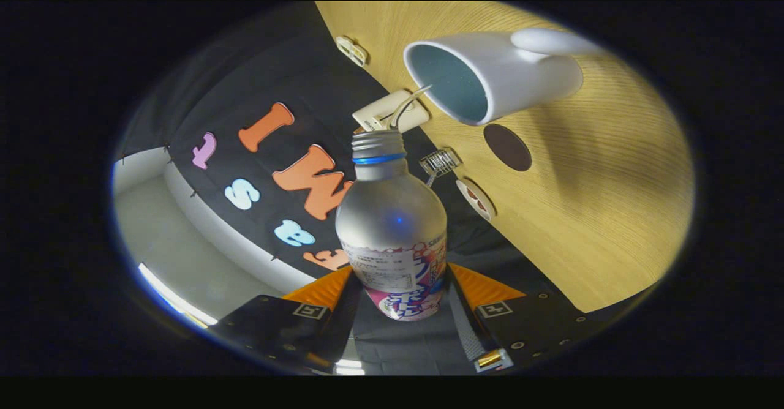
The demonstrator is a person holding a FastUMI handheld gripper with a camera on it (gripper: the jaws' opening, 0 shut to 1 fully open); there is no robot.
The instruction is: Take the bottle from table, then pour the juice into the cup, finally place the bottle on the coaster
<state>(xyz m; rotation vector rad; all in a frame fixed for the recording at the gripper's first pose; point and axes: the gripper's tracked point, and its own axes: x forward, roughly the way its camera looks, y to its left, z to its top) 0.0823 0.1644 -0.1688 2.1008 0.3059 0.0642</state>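
My gripper [401, 296] is shut on the labelled lower body of a frosted bottle [392, 219], both fingers pressing its sides. The bottle has a blue neck ring and an uncapped threaded mouth [377, 141]. The whole view is rolled, so the bottle is tilted with its mouth towards a white cup [490, 75] with a pale blue inside. A thin stream runs from the mouth into the cup's opening. The cup stands on the wooden table [600, 213], its handle on the side away from the bottle. A dark round coaster [507, 147] lies on the table just beside the cup.
Along the table's far edge sit a cream socket block [386, 112] with a cable, a small wire rack [440, 161], a round white-rimmed disc [474, 199] and another cream fitting [352, 49]. The black cloth wall rises behind them.
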